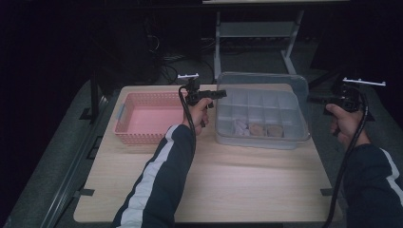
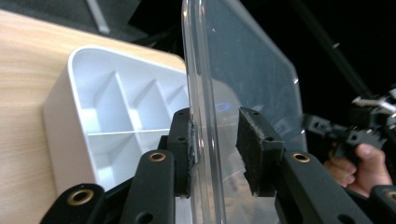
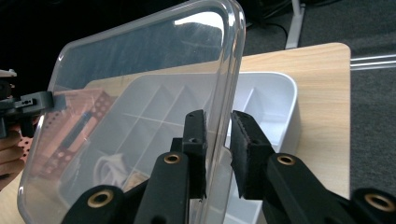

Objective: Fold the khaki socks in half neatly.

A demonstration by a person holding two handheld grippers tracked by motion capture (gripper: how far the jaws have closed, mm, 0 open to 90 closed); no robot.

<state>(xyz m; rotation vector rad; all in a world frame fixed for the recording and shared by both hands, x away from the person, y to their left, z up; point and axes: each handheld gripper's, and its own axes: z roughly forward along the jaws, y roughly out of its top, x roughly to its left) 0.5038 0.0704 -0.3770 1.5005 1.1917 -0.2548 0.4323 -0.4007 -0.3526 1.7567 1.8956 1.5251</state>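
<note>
- The clear lid point(image 1: 266, 90) stands raised over the white compartment box point(image 1: 260, 118), centre-right on the counter point(image 1: 214, 185).
- Left hand-held gripper point(image 2: 215, 154): jaws apart around the lid's edge, one pad touching.
- Right hand-held gripper point(image 3: 218, 154): jaws astride the opposite edge; grip unclear.

A light wooden desk point(image 1: 237, 185) with rounded corners is seen standing on a grey floor point(image 1: 57, 161). A pink latticed basket point(image 1: 142, 118) is set on its far left part. A white compartment box point(image 1: 259, 121) is placed on its far right part, just beside the basket. The near half of the desktop is left bare.
</note>
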